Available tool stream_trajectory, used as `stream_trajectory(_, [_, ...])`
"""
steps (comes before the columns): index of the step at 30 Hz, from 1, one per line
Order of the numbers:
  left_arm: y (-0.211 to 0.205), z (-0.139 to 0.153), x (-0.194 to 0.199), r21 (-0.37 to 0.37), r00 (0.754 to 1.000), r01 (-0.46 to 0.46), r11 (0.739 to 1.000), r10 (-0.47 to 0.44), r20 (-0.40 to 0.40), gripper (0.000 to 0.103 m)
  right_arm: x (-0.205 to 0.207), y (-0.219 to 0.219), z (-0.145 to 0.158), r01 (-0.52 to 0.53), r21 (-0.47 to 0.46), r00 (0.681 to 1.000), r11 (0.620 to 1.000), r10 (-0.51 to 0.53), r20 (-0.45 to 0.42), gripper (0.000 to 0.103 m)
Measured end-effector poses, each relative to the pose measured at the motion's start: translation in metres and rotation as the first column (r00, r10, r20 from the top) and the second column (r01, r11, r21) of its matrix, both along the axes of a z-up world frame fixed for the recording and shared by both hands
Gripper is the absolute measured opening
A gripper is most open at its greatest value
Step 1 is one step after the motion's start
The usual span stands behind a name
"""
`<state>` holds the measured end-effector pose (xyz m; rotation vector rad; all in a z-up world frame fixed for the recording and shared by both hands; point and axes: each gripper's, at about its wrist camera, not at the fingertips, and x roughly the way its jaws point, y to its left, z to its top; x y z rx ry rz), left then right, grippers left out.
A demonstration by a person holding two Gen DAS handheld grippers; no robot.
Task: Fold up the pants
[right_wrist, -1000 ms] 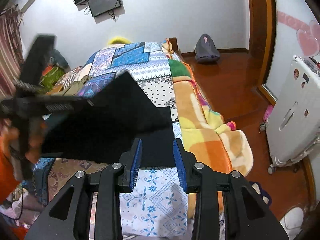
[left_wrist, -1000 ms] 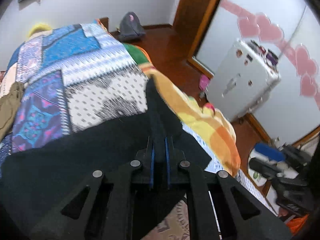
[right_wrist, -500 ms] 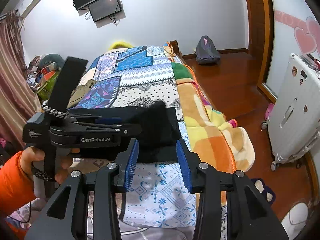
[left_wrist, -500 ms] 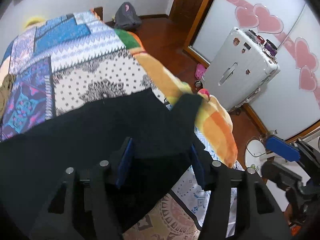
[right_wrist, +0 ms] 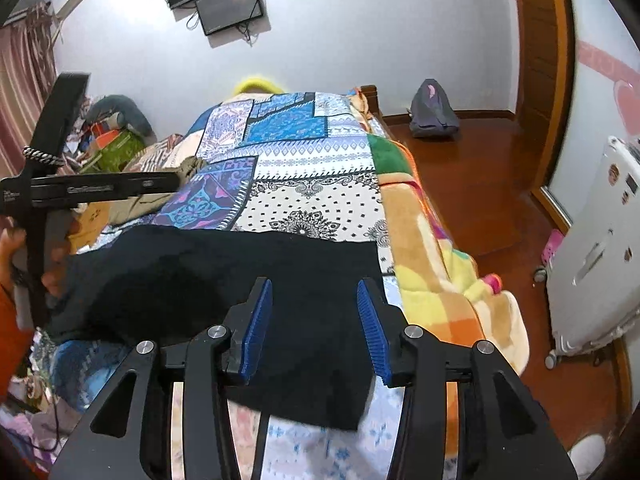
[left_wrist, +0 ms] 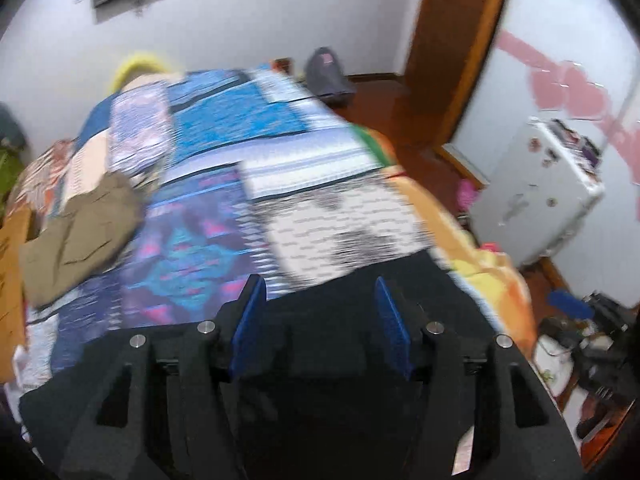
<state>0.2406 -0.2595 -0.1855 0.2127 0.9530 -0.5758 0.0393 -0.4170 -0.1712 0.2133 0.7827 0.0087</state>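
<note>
The black pants (right_wrist: 240,280) lie folded flat across the near end of the bed, on the patchwork bedspread (right_wrist: 304,160). My right gripper (right_wrist: 316,328) is open and empty just above the pants' right part. My left gripper (left_wrist: 320,320) is open and empty over the pants (left_wrist: 360,288) in its blurred view. From the right wrist view the left gripper's body (right_wrist: 80,190) is at the far left, held in a hand in an orange sleeve, above the pants' left end.
Olive-brown clothing (left_wrist: 80,232) lies on the bed's left side. An orange-yellow blanket (right_wrist: 440,280) hangs over the right edge. A white suitcase (right_wrist: 592,272) and a grey backpack (right_wrist: 434,110) stand on the wooden floor to the right.
My left gripper let go of the pants' fold, opened and lifted back to the left. The pants now lie flat. My right gripper stayed open above them.
</note>
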Motion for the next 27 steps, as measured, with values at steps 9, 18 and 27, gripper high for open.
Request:
stream_trajectory(9, [0.069, -0.062, 0.042, 0.12, 0.988, -0.095, 0.988, 0.109, -0.109, 0.057, 0.063, -0.018, -0.052, -0.011, -0.058, 0.991, 0.998, 0.003, -0.135, 0.041])
stream_trajectory(18, [0.075, -0.09, 0.041, 0.13, 0.987, -0.086, 0.988, 0.102, -0.124, 0.061, 0.088, -0.039, -0.103, -0.002, 0.018, 0.967, 1.0, 0.006, -0.255, 0.041])
stream_trajectory(27, [0.074, -0.092, 0.042, 0.111, 0.987, -0.101, 0.989, 0.114, -0.113, 0.064, 0.089, -0.037, -0.107, 0.016, 0.035, 0.978, 0.999, -0.008, -0.207, 0.021])
